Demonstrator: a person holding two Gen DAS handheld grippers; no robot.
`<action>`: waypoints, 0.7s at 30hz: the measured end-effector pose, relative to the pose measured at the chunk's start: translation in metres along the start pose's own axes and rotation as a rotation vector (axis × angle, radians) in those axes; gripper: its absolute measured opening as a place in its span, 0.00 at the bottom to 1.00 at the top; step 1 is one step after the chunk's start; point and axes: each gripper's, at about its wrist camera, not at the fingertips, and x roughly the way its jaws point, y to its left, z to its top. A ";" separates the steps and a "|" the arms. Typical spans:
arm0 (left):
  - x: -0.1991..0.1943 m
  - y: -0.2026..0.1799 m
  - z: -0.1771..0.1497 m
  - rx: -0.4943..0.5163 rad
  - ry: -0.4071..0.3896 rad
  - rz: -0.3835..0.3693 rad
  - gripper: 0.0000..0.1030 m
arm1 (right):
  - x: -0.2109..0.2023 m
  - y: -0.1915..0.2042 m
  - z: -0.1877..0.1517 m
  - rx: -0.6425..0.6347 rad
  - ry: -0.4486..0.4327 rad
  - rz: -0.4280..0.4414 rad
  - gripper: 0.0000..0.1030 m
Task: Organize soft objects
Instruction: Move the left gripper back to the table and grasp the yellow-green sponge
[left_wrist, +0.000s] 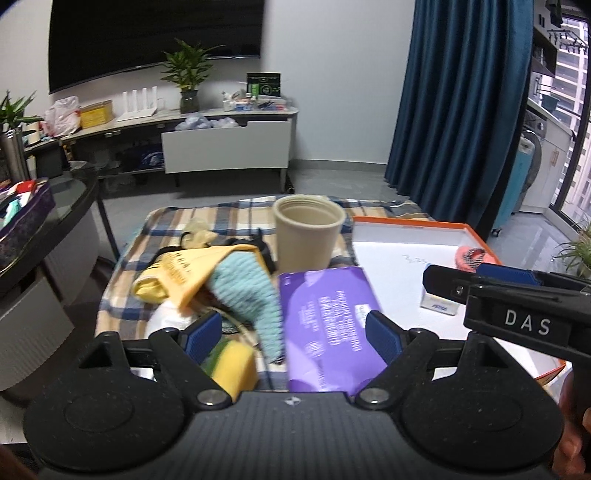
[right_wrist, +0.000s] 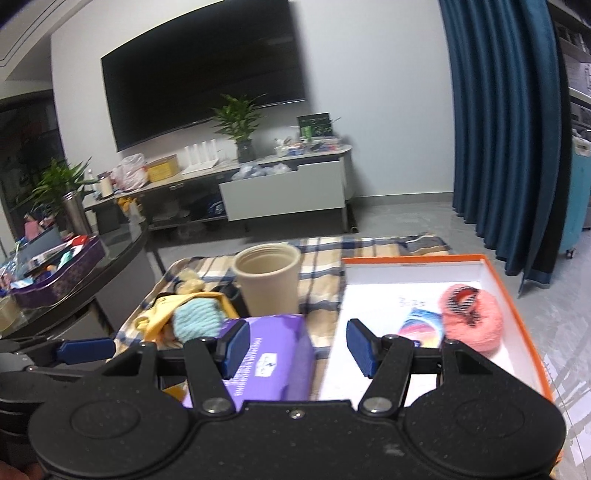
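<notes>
A teal knitted piece (left_wrist: 251, 295) lies across a yellow cloth bag (left_wrist: 177, 273) on the plaid blanket (left_wrist: 221, 218). Beside them are a purple tissue pack (left_wrist: 328, 325) and a yellow sponge (left_wrist: 234, 365). My left gripper (left_wrist: 294, 336) hangs open just above the teal piece and the purple pack, with nothing between its pads. A white box with an orange rim (right_wrist: 517, 295) holds a pink fluffy item (right_wrist: 472, 325) and a colourful round pouch (right_wrist: 423, 326). My right gripper (right_wrist: 298, 347) is open and empty, over the gap between the purple pack (right_wrist: 273, 354) and the box.
A beige cup (left_wrist: 306, 232) stands upright behind the pile. To the left, a dark round glass table carries a purple tin (left_wrist: 22, 218). Farther off are a TV cabinet with an open drawer (left_wrist: 225, 147) and a blue curtain (left_wrist: 461, 110). A small white packet (left_wrist: 439, 304) lies in the box.
</notes>
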 end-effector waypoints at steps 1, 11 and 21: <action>-0.001 0.002 -0.001 -0.002 -0.001 0.007 0.84 | 0.001 0.004 0.000 -0.005 0.002 0.006 0.69; -0.014 0.035 -0.017 -0.013 -0.005 0.041 0.85 | 0.007 0.041 -0.017 -0.054 0.035 0.066 0.69; -0.014 0.076 -0.046 -0.066 0.047 0.084 0.85 | 0.013 0.065 -0.032 -0.094 0.074 0.113 0.69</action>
